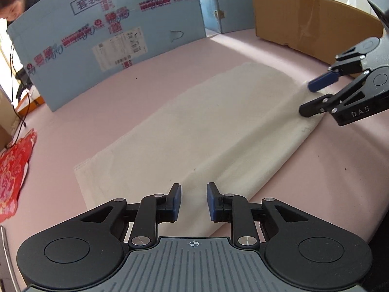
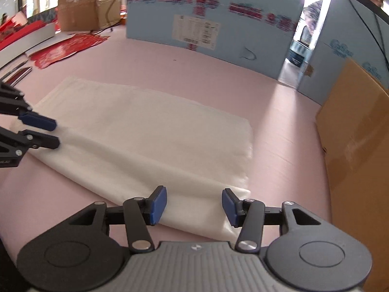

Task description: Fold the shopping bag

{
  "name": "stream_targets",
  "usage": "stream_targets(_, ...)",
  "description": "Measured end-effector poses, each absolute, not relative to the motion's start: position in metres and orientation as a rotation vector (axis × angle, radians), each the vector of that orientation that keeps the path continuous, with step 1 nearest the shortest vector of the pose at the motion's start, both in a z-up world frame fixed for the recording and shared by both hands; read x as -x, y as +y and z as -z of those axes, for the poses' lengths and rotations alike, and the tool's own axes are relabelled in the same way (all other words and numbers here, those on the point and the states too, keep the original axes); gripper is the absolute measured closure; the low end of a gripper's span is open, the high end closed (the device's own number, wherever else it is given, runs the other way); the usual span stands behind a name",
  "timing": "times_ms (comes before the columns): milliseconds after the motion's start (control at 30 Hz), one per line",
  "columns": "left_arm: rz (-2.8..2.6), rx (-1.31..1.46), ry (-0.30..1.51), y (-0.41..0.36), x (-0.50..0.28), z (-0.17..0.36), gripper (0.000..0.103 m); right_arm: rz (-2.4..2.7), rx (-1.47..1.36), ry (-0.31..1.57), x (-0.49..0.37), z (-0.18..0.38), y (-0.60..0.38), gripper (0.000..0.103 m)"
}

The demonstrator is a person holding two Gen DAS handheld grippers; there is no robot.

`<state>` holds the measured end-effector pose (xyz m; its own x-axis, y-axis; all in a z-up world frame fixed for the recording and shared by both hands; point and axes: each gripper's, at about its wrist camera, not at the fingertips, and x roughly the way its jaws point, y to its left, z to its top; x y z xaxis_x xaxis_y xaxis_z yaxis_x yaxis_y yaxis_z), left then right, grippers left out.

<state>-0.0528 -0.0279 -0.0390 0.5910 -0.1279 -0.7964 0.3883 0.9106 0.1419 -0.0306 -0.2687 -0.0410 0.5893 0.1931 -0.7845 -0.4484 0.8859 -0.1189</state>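
A cream cloth shopping bag [image 1: 206, 126] lies flat on the pink table [image 1: 316, 182], folded lengthwise into a long strip with a rolled fold along its near edge. My left gripper [image 1: 193, 189] hovers over one end of that fold, its blue pads apart and nothing pinched. In the same view my right gripper [image 1: 306, 97] stands at the far end of the strip, jaws apart over the bag's edge. The right wrist view has the bag [image 2: 145, 133] below my right gripper [image 2: 193, 192], whose pads sit wide apart above the near corner. The left gripper [image 2: 54, 133] shows at the left edge.
Blue cardboard panels [image 1: 97, 36] and a brown cardboard sheet [image 1: 304, 24] wall the far side of the table. A red patterned item [image 1: 14, 170] lies at the left edge, with cables beside it. A person [image 1: 12, 2] leans in behind the panels. More red sheets [image 2: 63, 48] lie far left.
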Motion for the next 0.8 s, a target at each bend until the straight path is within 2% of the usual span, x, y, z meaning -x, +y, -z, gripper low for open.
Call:
stream_targets(200, 0.232, -0.193, 0.959, -0.004, 0.059, 0.039, 0.078, -0.337, 0.356, 0.818, 0.032, 0.034, -0.279, 0.045)
stream_targets(267, 0.242, -0.181, 0.92, 0.0, 0.062, 0.027, 0.076, -0.377, 0.369, 0.776, 0.038, 0.026, -0.276, 0.045)
stream_targets(300, 0.25, -0.189, 0.894, 0.001, 0.064, 0.021, 0.067, -0.402, 0.384, 0.758, 0.042, 0.023, -0.274, 0.044)
stream_targets(333, 0.25, -0.198, 0.868, 0.004, 0.062, 0.016, 0.05, -0.424, 0.408, 0.75, 0.045, 0.023, -0.27, 0.044)
stream_targets(367, 0.249, -0.206, 0.842, 0.007, 0.061, 0.011, 0.04, -0.442, 0.427, 0.745, 0.046, 0.023, -0.267, 0.044)
stream_targets(400, 0.24, -0.195, 0.82, 0.013, 0.059, 0.007, 0.026, -0.458, 0.436, 0.746, 0.047, 0.024, -0.264, 0.044)
stream_targets(533, 0.195, -0.11, 0.834, 0.044, 0.049, 0.012, 0.024, -0.484, 0.433, 0.756, 0.047, 0.028, -0.255, 0.044)
stream_targets(600, 0.232, 0.031, 0.89, 0.063, 0.046, 0.017, 0.026, -0.48, 0.429, 0.762, 0.046, 0.03, -0.252, 0.044)
stream_targets(633, 0.249, 0.108, 0.907, 0.071, 0.046, 0.019, 0.032, -0.477, 0.427, 0.766, 0.046, 0.031, -0.25, 0.044)
stream_targets(667, 0.252, 0.144, 0.924, 0.074, 0.046, 0.02, 0.041, -0.478, 0.423, 0.767, 0.046, 0.031, -0.249, 0.045)
stream_targets(700, 0.254, 0.18, 0.941, 0.078, 0.046, 0.021, 0.062, -0.481, 0.42, 0.764, 0.046, 0.03, -0.247, 0.045)
stream_targets(733, 0.234, 0.184, 0.975, 0.078, 0.045, 0.022, 0.077, -0.484, 0.416, 0.761, 0.046, 0.029, -0.245, 0.044)
stream_targets(800, 0.227, 0.213, 1.008, 0.08, 0.047, 0.024, 0.082, -0.488, 0.412, 0.759, 0.044, 0.029, -0.241, 0.044)
